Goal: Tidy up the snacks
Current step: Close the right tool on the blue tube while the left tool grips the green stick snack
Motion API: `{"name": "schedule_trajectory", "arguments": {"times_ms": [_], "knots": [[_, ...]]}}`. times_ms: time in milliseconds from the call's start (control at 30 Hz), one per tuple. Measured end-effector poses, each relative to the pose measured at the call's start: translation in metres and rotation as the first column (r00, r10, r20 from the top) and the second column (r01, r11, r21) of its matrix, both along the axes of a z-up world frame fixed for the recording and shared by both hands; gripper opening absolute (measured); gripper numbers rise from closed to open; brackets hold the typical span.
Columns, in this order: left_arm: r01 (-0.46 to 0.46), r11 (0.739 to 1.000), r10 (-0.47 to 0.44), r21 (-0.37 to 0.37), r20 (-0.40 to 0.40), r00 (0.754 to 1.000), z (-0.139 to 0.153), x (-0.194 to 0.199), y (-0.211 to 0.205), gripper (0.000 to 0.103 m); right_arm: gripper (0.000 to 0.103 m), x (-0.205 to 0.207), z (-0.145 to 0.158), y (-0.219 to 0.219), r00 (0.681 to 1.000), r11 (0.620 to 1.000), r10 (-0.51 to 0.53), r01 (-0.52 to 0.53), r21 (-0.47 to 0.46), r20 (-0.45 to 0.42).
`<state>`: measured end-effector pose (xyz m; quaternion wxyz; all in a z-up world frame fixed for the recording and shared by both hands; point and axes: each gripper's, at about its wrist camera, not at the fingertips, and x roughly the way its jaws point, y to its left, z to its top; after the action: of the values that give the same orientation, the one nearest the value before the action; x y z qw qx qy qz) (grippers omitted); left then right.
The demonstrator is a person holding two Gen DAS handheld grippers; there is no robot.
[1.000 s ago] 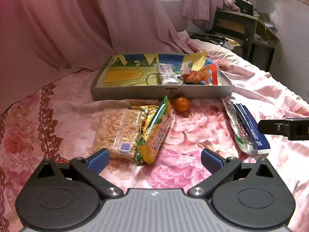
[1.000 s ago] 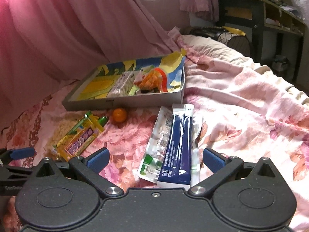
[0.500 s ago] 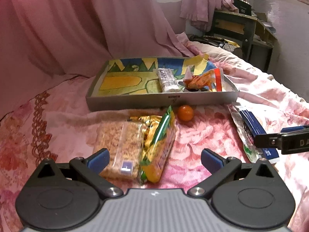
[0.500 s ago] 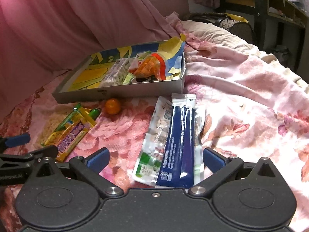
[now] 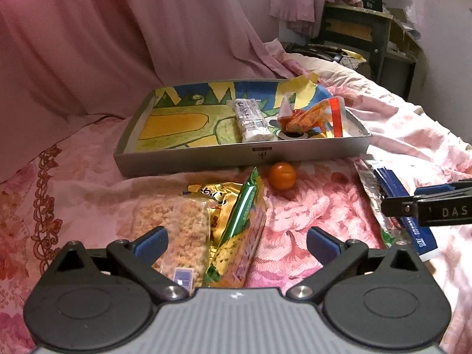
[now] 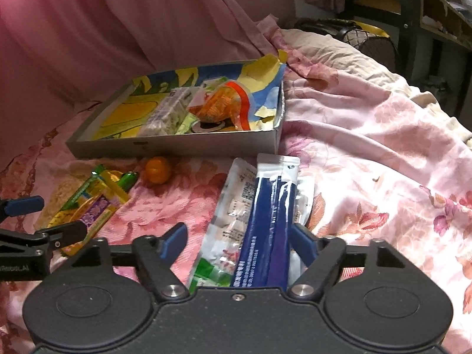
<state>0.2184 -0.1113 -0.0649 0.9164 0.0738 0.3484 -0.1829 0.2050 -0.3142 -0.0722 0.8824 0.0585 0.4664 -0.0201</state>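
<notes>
Flowered pink bedspread (image 6: 368,159). Grey cardboard tray (image 5: 236,155) with a painted lining sits at the far side, holding a clear-wrapped white bar (image 5: 250,118) and an orange snack bag (image 5: 312,115). A small orange fruit (image 5: 281,175) lies just in front of the tray wall.

Left gripper (image 5: 236,240): fingers spread wide, low over a clear bag of puffed rice snack (image 5: 177,230) and a green-and-yellow packet (image 5: 242,236) leaning on it. Contact cannot be told.

Right gripper (image 6: 239,240): fingers spread either side of a dark blue sachet (image 6: 271,221) lying on a silver-white pouch (image 6: 233,206); right pad close against the sachet, grip not confirmed.
</notes>
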Motion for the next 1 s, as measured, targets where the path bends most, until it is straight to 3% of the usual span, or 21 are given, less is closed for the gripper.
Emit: {"name": "schedule_trajectory", "arguments": {"times_ms": [233,433,467,600,1000], "knots": [[0.017,1.0,-0.017,0.001,-0.03,0.999,-0.005,0.008,-0.006,0.075,0.049,0.005,-0.006,-0.011,0.998,0.998,-0.056,0.056,-0.009,-0.002],[0.017,0.999,-0.015,0.033,-0.045,0.999,-0.008,0.01,-0.009,0.05,0.041,0.008,-0.014,-0.018,0.996,0.996,-0.085,0.086,0.026,-0.038],[0.018,0.999,-0.016,0.036,-0.05,0.999,-0.008,0.01,-0.01,0.041,0.04,0.008,-0.014,-0.018,0.995,0.995,-0.088,0.089,0.033,-0.039],[0.017,0.999,-0.014,0.042,-0.079,0.997,-0.011,0.011,-0.015,0.024,0.038,0.005,-0.013,-0.009,0.998,0.999,-0.049,0.05,0.019,-0.034],[-0.001,1.0,0.003,0.018,-0.105,0.994,-0.009,0.005,-0.021,0.015,0.032,0.0,-0.014,0.018,0.995,0.995,0.097,-0.097,-0.004,-0.025]]}}
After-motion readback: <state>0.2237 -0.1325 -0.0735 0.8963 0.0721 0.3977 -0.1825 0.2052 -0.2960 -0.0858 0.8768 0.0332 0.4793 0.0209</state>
